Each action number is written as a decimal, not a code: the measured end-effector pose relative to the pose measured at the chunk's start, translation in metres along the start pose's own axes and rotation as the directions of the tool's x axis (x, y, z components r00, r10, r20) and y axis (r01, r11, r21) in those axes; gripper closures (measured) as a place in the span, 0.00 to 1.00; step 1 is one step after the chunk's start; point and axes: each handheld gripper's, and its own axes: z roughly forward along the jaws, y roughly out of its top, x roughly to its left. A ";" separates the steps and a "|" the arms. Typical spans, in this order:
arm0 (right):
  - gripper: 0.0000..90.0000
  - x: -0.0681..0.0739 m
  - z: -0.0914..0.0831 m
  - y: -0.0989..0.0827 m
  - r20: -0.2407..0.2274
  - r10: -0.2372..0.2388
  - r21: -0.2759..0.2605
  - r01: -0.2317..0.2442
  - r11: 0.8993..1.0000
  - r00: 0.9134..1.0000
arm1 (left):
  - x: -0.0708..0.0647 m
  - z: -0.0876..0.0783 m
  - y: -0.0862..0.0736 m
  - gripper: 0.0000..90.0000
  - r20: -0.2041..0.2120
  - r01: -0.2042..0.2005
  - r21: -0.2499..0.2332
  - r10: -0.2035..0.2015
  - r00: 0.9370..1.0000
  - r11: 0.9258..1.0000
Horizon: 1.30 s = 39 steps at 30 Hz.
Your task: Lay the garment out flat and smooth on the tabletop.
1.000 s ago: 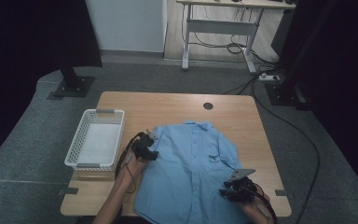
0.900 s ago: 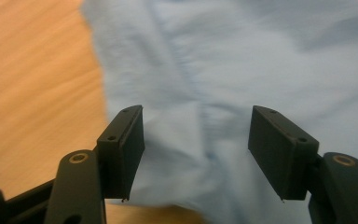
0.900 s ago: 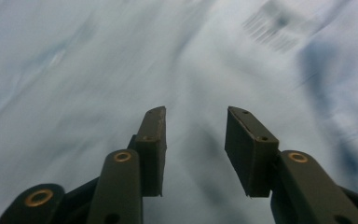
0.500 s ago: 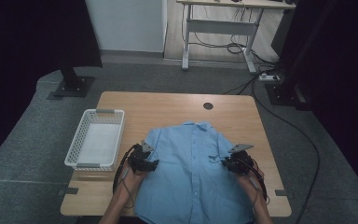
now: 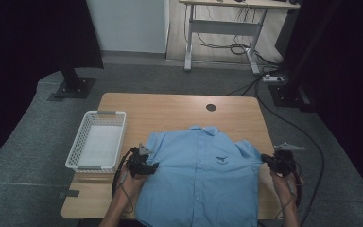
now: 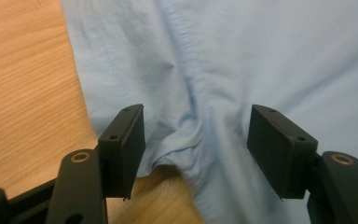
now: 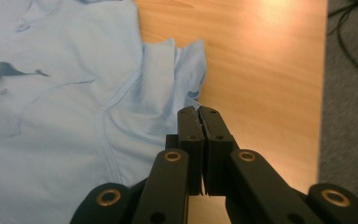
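Pulling shirt (image 5: pixel 198 179) sleeve outward, right claw (image 5: pixel 264 159) clamped; left claw (image 5: pixel 153 166) unmoved

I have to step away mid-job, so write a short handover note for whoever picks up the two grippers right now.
Left gripper: open, fingers astride a bunched fold at the shirt's sleeve seam.
Right gripper: shut, at the sleeve edge; whether it pinches cloth cannot be told.
Blue shirt lies front up, collar far, on the wooden table; white basket sits left.
Done: shirt spread out.
Left: probably folding.
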 end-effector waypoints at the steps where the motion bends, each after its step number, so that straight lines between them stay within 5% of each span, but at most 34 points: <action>1: 0.96 -0.003 -0.001 -0.004 -0.022 0.019 0.014 -0.018 1.000 1.000 | 0.000 0.000 0.000 0.40 0.000 0.000 0.000 0.000 1.000 1.000; 6: 0.83 -0.001 -0.002 -0.011 -0.019 -0.001 0.039 0.002 0.999 1.000 | 0.001 -0.007 0.003 0.44 0.019 -0.048 0.045 0.047 0.999 0.998; 12: 0.58 0.017 0.007 0.007 -0.001 -0.080 -0.008 0.080 0.997 0.997 | 0.016 -0.022 0.042 0.40 0.025 -0.005 -0.032 0.005 1.000 0.999; 15: 0.54 0.029 0.037 0.022 -0.018 -0.121 0.000 0.121 0.993 0.992 | 0.024 -0.008 0.065 0.39 0.047 0.027 -0.036 -0.025 0.999 0.999; 16: 0.54 0.029 0.037 0.022 -0.018 -0.121 0.000 0.121 0.993 0.992 | 0.026 0.000 0.072 0.39 0.050 0.031 -0.028 -0.029 0.998 0.999; 18: 0.54 0.033 0.065 0.030 -0.014 -0.147 0.045 0.148 0.988 0.989 | 0.033 0.024 0.086 0.40 0.037 0.042 -0.001 -0.042 0.998 0.999; 22: 0.54 0.033 0.090 0.035 -0.007 -0.152 0.076 0.152 0.985 0.988 | 0.036 0.050 0.094 0.42 0.022 0.044 0.040 -0.045 0.999 0.998; 23: 0.54 0.034 0.096 0.036 -0.005 -0.160 0.089 0.160 0.983 0.987 | 0.036 0.058 0.094 0.44 0.012 0.032 0.063 -0.033 0.999 0.997; 24: 0.73 0.035 0.103 0.037 -0.036 -0.138 0.092 0.141 0.986 0.990 | 0.035 0.066 0.094 0.53 0.007 0.016 0.092 -0.017 1.000 0.996; 25: 0.73 0.035 0.103 0.037 -0.036 -0.138 0.092 0.141 0.986 0.990 | 0.033 0.071 0.093 0.53 0.011 0.001 0.094 -0.002 1.000 0.996; 26: 0.92 0.039 0.104 0.040 -0.087 -0.120 0.112 0.129 0.985 0.989 | 0.030 0.072 0.092 0.72 0.029 -0.012 0.066 0.010 1.000 0.998; 27: 0.96 0.042 0.103 0.041 -0.078 -0.129 0.129 0.139 0.982 0.989 | 0.027 0.073 0.094 0.89 0.043 -0.027 0.071 0.024 0.999 0.997; 28: 0.97 0.045 0.103 0.043 -0.072 -0.134 0.149 0.144 0.978 0.988 | 0.023 0.073 0.097 0.96 0.015 -0.060 0.083 0.059 0.998 0.995; 29: 0.97 0.046 0.103 0.047 -0.064 -0.152 0.161 0.161 0.974 0.986 | 0.020 0.069 0.102 0.98 -0.026 -0.104 0.059 0.105 0.994 0.993; 30: 0.97 0.047 0.099 0.054 -0.038 -0.170 0.138 0.174 0.975 0.985 | 0.020 0.056 0.108 0.98 -0.033 -0.098 -0.025 0.098 0.995 0.995; 31: 0.97 0.047 0.089 0.062 -0.028 -0.159 0.090 0.161 0.983 0.987 | 0.020 0.035 0.114 0.98 -0.003 -0.065 -0.140 0.065 0.998 0.988; 32: 0.97 0.050 0.070 0.071 -0.035 -0.143 0.003 0.143 0.990 0.989 | 0.015 0.010 0.117 0.98 0.006 -0.052 -0.238 0.056 0.998 0.970; 34: 0.97 0.058 0.025 0.082 -0.040 -0.141 -0.163 0.133 0.978 0.989 | -0.002 -0.028 0.111 0.98 -0.127 -0.133 -0.333 0.096 0.987 0.934; 35: 0.97 0.061 0.012 0.081 -0.019 -0.155 -0.199 0.148 0.969 0.988 | -0.003 -0.029 0.105 0.98 -0.175 -0.151 -0.301 0.102 0.979 0.941; 36: 0.96 0.059 0.011 0.077 -0.011 -0.168 -0.177 0.163 0.971 0.986 | 0.004 -0.014 0.099 0.97 -0.137 -0.108 -0.204 0.081 0.987 0.973; 37: 0.94 0.050 0.025 0.069 -0.070 -0.138 -0.091 0.131 0.987 0.988 | 0.014 0.007 0.092 0.95 -0.110 -0.040 -0.077 0.031 0.993 0.996; 38: 0.89 0.040 0.045 0.059 -0.103 -0.078 0.016 0.080 0.997 0.992 | 0.021 0.022 0.084 0.84 -0.096 -0.011 -0.002 0.011 0.995 1.000; 39: 0.78 0.031 0.062 0.048 -0.050 -0.067 0.102 0.072 0.992 0.996 | 0.023 0.028 0.077 0.76 -0.110 0.002 0.030 0.002 0.994 1.000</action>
